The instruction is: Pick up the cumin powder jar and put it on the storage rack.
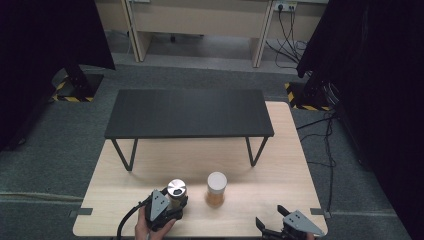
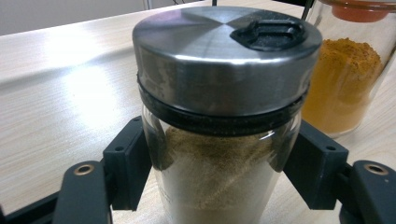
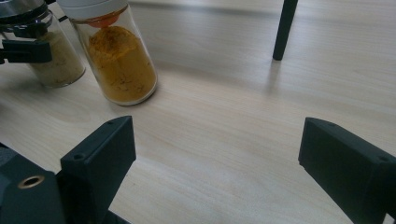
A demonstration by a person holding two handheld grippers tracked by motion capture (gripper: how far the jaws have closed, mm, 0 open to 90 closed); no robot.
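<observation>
A glass spice jar with a steel lid [image 2: 224,56] and pale brown powder stands near the table's front edge [image 1: 176,190]. My left gripper [image 1: 167,207] is shut on it, its black pads [image 2: 128,163] pressed against the glass on both sides. Just to the right stands a second jar with a white lid [image 1: 216,189], holding orange-yellow powder [image 2: 343,84] [image 3: 122,63]. At the front right corner, my right gripper [image 1: 272,220] rests open above bare wood, nothing between its fingers [image 3: 100,158].
A low black shelf on thin metal legs [image 1: 189,114] spans the back half of the light wooden table [image 1: 280,165]; one leg [image 3: 284,30] rises ahead of my right gripper. Grey carpet and cables surround the table.
</observation>
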